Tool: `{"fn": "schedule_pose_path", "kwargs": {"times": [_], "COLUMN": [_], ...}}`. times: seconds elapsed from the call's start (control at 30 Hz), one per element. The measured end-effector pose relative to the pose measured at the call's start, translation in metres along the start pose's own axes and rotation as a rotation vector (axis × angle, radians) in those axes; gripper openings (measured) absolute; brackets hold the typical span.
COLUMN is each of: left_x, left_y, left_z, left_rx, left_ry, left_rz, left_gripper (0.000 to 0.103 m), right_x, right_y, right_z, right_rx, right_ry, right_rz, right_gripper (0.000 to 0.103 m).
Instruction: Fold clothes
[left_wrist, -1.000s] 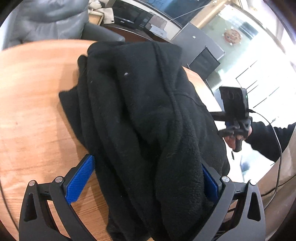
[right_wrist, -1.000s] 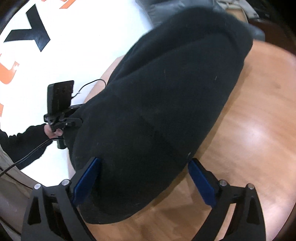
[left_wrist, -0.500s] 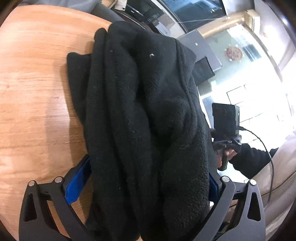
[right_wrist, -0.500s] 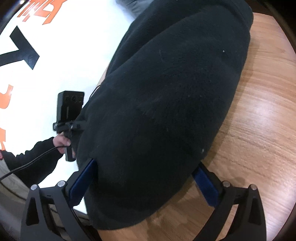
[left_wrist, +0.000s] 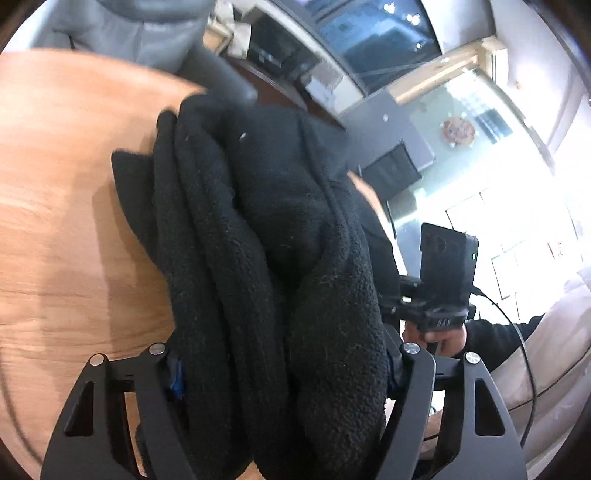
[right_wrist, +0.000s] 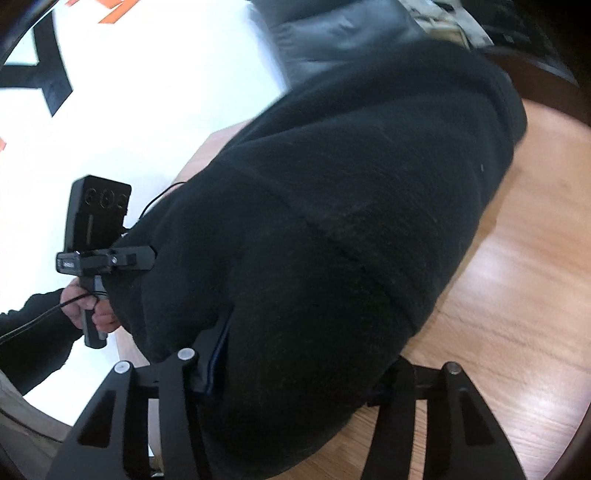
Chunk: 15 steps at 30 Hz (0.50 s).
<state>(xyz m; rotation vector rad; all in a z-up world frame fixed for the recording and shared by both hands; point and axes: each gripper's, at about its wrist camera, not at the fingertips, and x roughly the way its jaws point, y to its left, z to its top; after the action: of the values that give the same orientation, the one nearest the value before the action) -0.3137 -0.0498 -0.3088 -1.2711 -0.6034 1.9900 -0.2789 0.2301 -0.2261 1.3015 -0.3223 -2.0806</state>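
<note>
A black fleece garment (left_wrist: 266, 258), folded into a thick bundle, lies on the round wooden table (left_wrist: 55, 221). It also fills the right wrist view (right_wrist: 351, 240). My left gripper (left_wrist: 284, 373) has its jaws pressed into one end of the bundle, and the blue pads are almost buried in fleece. My right gripper (right_wrist: 295, 369) squeezes the other end in the same way. Each gripper shows in the other's view, the right one (left_wrist: 439, 291) and the left one (right_wrist: 96, 240), at the far side of the bundle.
A grey chair (left_wrist: 122, 33) stands behind the table. A dark chair back (right_wrist: 332, 33) and a white floor with black and orange letters (right_wrist: 44, 74) lie beyond the table edge. A cable (left_wrist: 524, 350) hangs from the right gripper.
Both grippers have closed in on the bundle: the blue pads, wide apart a second ago, now press into the fleece. The bundle is squeezed narrower and bulges up between the jaws.
</note>
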Motion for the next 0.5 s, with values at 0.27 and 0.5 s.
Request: {"fn": "schedule_pose_path", "kwargs": {"times": [0.27, 0.5], "left_x": [-0.153, -0.211], "left_y": [0.031, 0.133], "left_z": [0.046, 0.066], "left_rx": [0.070, -0.005], "left_ry": [-0.262, -0.269], "left_rz": [0.184, 0.349], "left_gripper": [0.074, 0.078], "right_x": [0.034, 0.138], "right_y": [0.087, 0.139], "right_z": [0.079, 0.148], "right_rx": [-0.161, -0.240], "right_ry": [-0.114, -0.102], "right_rz": [0.085, 0.115], "right_gripper": [0.055, 0.059]}}
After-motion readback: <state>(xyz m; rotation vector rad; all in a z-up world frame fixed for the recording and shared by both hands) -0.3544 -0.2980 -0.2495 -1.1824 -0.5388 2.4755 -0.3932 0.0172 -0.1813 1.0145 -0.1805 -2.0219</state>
